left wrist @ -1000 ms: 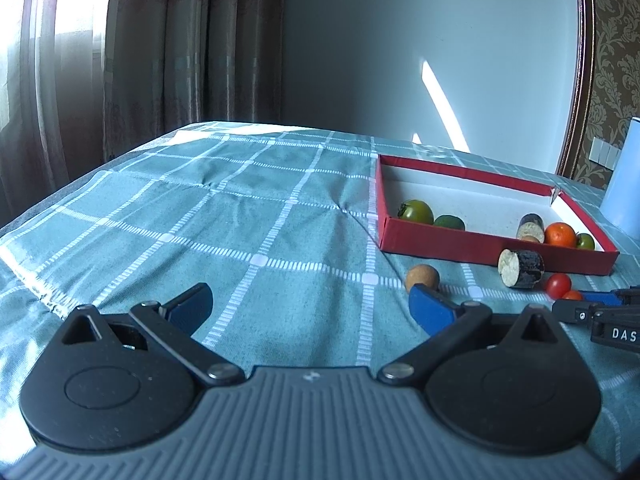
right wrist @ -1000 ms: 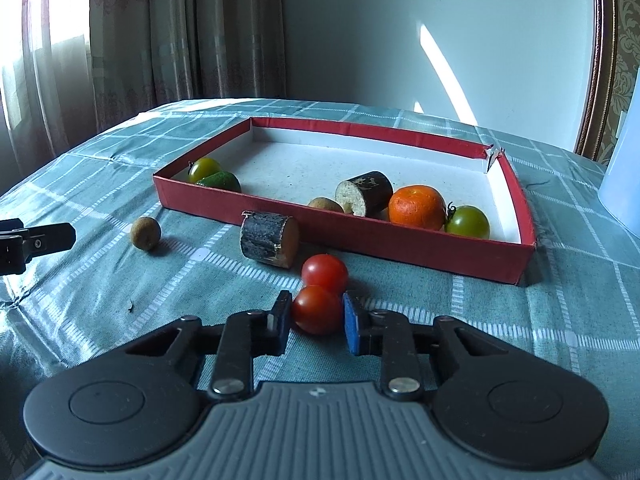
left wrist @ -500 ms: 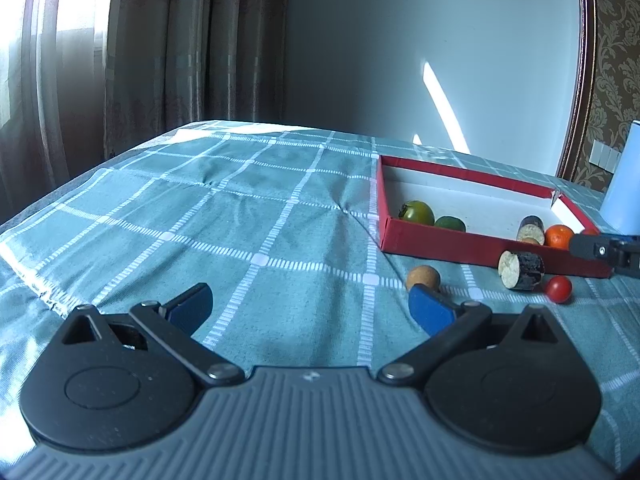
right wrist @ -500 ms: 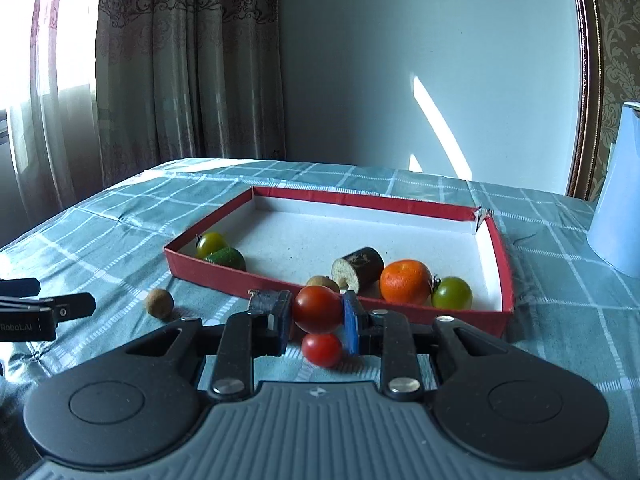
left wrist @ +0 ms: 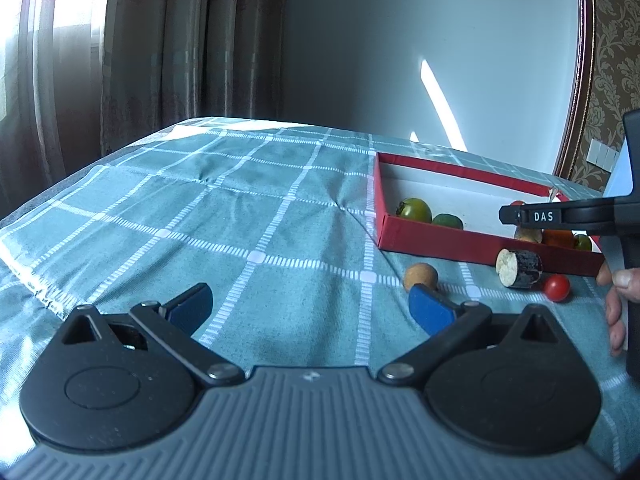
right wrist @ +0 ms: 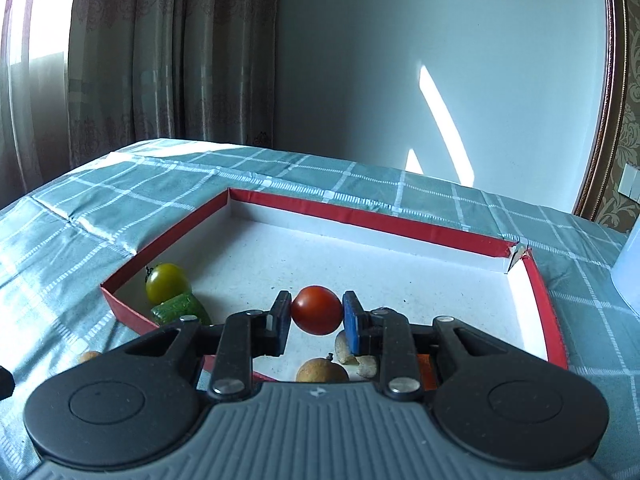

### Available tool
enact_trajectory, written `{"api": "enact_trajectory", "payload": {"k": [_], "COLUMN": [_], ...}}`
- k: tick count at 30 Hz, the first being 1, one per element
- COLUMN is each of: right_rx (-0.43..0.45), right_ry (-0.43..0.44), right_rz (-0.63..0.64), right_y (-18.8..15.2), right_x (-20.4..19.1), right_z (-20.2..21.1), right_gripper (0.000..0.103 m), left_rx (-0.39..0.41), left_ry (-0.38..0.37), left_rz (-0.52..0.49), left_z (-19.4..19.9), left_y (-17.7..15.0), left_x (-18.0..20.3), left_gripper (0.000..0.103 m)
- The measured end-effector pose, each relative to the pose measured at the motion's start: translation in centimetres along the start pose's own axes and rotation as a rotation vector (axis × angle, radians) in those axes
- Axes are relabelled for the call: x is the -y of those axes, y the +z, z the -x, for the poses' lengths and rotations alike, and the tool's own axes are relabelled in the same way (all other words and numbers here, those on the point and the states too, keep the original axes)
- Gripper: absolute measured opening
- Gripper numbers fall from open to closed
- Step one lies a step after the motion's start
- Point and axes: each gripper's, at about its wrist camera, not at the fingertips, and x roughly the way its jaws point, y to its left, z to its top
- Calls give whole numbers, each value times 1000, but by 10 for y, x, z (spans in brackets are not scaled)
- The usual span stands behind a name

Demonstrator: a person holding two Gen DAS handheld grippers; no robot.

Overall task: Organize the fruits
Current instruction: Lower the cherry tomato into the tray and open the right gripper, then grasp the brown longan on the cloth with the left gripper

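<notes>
My right gripper [right wrist: 316, 312] is shut on a red cherry tomato [right wrist: 316, 310] and holds it in the air over the red box [right wrist: 360, 216]. The box holds a green tomato [right wrist: 166, 282], a green fruit [right wrist: 180, 309] and a small brown fruit [right wrist: 322, 370]. The right gripper also shows in the left wrist view [left wrist: 510, 215], above the box [left wrist: 440, 238]. My left gripper [left wrist: 308, 304] is open and empty, low over the cloth. Outside the box lie a brown fruit [left wrist: 420, 276], a dark cut piece [left wrist: 519, 268] and another red cherry tomato [left wrist: 557, 287].
A teal checked cloth [left wrist: 240, 208] covers the table. A pale blue container [right wrist: 628, 264] stands right of the box. Curtains [left wrist: 160, 52] hang at the far left. The wall [left wrist: 400, 40] is behind.
My right gripper has lifted the red cherry tomato off the cloth and carried it forward over the box. My left gripper has stayed put, open.
</notes>
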Motion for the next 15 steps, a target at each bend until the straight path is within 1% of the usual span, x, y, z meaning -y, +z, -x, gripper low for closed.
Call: {"api": "enact_trajectory", "payload": {"k": [2, 4, 5, 6, 7, 9, 10, 12, 15], "right_rx": [24, 56, 66, 80, 107, 165, 192, 225, 240], "right_ry": [-10, 16, 26, 25, 25, 24, 14, -11, -38], "right_rz": [-13, -51, -73, -95, -119, -149, -162, -188, -238], "right_y": [-3, -5, -5, -7, -11, -19, -25, -36, -55], "right_x": [3, 12, 17, 23, 29, 41, 47, 61, 84], "right_z": [9, 23, 31, 38, 50, 71, 81, 97, 110], "right_gripper": [29, 30, 34, 41, 45, 64, 66, 67, 67], "left_rx": [0, 1, -1, -1, 1, 5, 2, -4, -6], "left_ry": [0, -1, -2, 0, 2, 3, 3, 6, 2], "left_rz": [0, 0, 1, 2, 3, 12, 14, 13, 7], "left_z": [0, 0, -1, -1, 0, 0, 0, -1, -1], "left_y": [0, 0, 0, 0, 0, 0, 0, 0, 0], "left_x": [0, 0, 0, 0, 0, -2, -2, -2, 0], "left_gripper": [103, 103, 103, 103, 103, 103, 103, 103, 103]}}
